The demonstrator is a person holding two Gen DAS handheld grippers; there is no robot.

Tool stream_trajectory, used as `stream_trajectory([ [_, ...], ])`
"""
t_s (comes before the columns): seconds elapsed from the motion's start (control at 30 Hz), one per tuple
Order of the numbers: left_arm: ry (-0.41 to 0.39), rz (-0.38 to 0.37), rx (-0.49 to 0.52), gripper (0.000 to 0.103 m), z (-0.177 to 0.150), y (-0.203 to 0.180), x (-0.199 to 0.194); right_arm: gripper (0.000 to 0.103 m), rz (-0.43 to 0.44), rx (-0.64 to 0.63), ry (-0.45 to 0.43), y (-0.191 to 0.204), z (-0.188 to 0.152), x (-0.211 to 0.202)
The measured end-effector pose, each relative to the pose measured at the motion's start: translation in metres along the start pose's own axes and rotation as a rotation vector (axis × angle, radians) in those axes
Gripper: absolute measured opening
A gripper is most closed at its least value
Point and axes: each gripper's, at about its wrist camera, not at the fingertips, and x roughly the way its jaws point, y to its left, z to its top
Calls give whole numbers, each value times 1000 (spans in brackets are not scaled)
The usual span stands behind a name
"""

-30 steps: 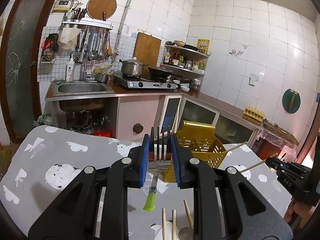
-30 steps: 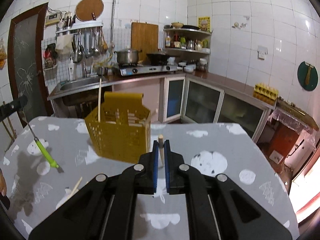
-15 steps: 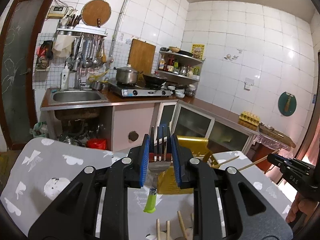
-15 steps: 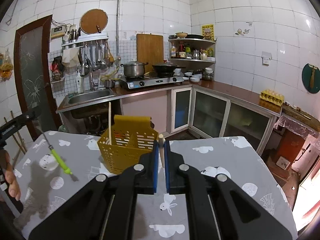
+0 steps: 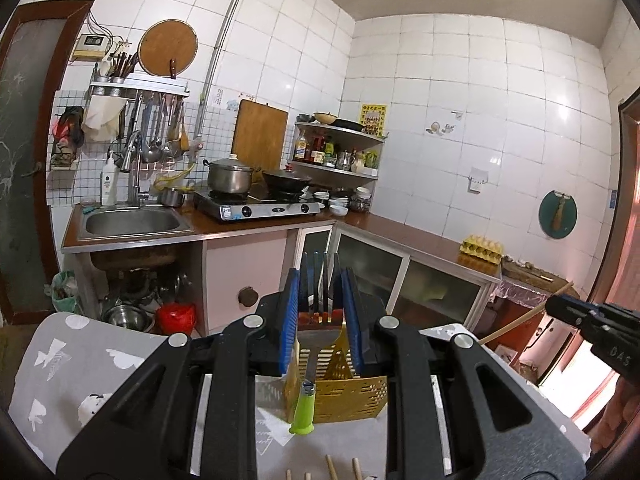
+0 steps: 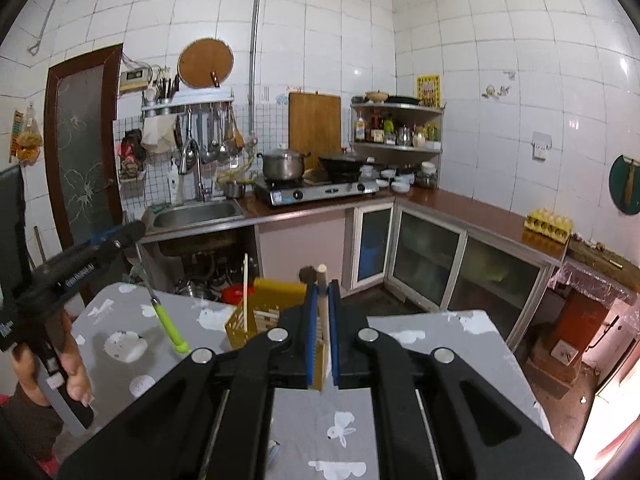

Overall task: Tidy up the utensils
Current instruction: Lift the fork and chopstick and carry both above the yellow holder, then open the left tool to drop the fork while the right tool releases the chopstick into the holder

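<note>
Yellow basket (image 5: 348, 394), green-handled fork (image 5: 304, 404), grey white-patterned tablecloth (image 6: 120, 332).

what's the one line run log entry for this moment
left gripper: holds fork | right gripper: holds chopstick | yellow caddy: on table, one chopstick inside

Below the left tool (image 5: 320, 304), loose chopsticks (image 5: 332, 470) are cut off by the bottom edge; the yellow basket (image 6: 276, 292) is partly hidden behind the right tool (image 6: 321, 320), and the chopstick (image 6: 322, 300) lower end is cut from view.
</note>
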Motion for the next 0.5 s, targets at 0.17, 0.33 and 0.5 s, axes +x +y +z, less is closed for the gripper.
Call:
stream_trajectory([
  [0.17,-6,-6,-1,20,5,-5,12,6,17,-3,-25,8,12,3],
  [0.33,-27,-13,1,20,11,-10,34,6,40,20,-2,9,13,23],
  [0.5,-73,-7,40,20,15,-18,62,6,48,49,54,4,6,62],
])
